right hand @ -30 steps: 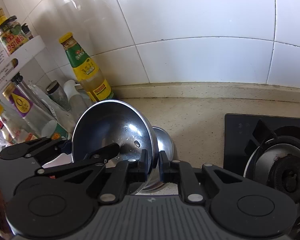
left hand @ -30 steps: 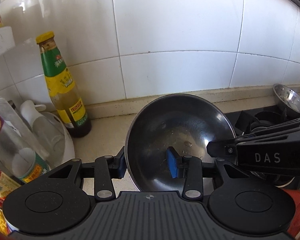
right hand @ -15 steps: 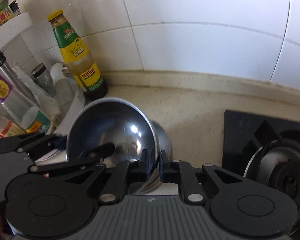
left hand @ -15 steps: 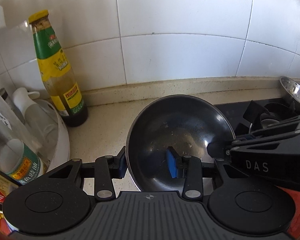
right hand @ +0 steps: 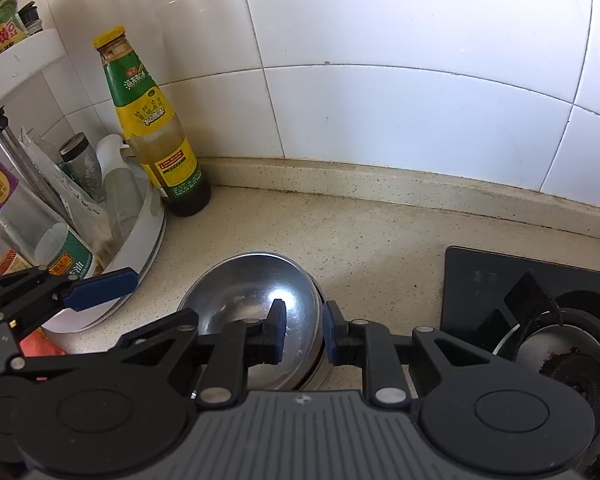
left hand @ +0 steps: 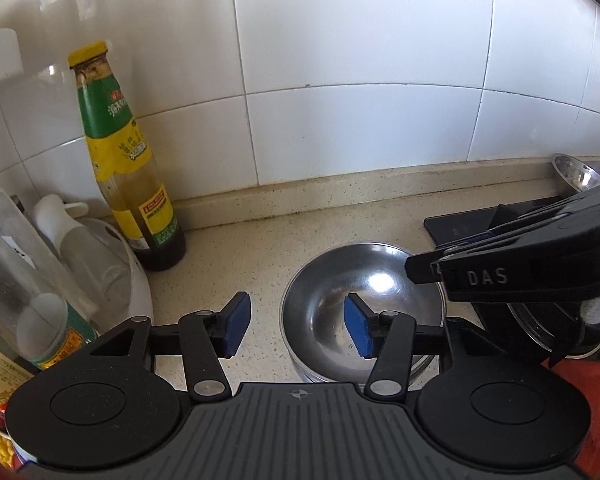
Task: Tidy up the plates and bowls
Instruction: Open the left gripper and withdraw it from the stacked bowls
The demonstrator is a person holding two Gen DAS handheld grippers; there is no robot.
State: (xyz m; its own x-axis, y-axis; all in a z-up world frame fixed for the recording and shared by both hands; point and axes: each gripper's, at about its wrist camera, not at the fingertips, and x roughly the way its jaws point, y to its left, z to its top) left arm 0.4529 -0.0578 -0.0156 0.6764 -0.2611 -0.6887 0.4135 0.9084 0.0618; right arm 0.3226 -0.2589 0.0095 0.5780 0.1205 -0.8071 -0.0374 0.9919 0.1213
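A shiny steel bowl [left hand: 376, 284] [right hand: 252, 288] lies level on the beige counter, nested in a second steel bowl [left hand: 302, 374] [right hand: 320, 364] whose rim shows just beneath it. My left gripper [left hand: 298, 326] straddles the top bowl's left rim. Its jaws are opening and the blue pads [left hand: 236, 322] stand clear of the metal. My right gripper [right hand: 304, 332] straddles the right rim. Its jaws are also opening, with a small gap at each pad. Each gripper shows in the other's view: the right gripper [left hand: 420, 270] and the left gripper [right hand: 100, 286].
A green-and-yellow sauce bottle [left hand: 128, 168] [right hand: 152, 128] stands against the tiled wall. A white round rack [left hand: 134, 280] [right hand: 140, 248] full of bottles sits on the left. The black hob [right hand: 500, 280] with its burner [right hand: 560, 356] is on the right. A small steel bowl [left hand: 576, 172] rests behind the hob.
Both grippers held the steel bowl tilted up above the counter. It now lies flat in the lower bowl, and both pairs of pads have opened off its rim.
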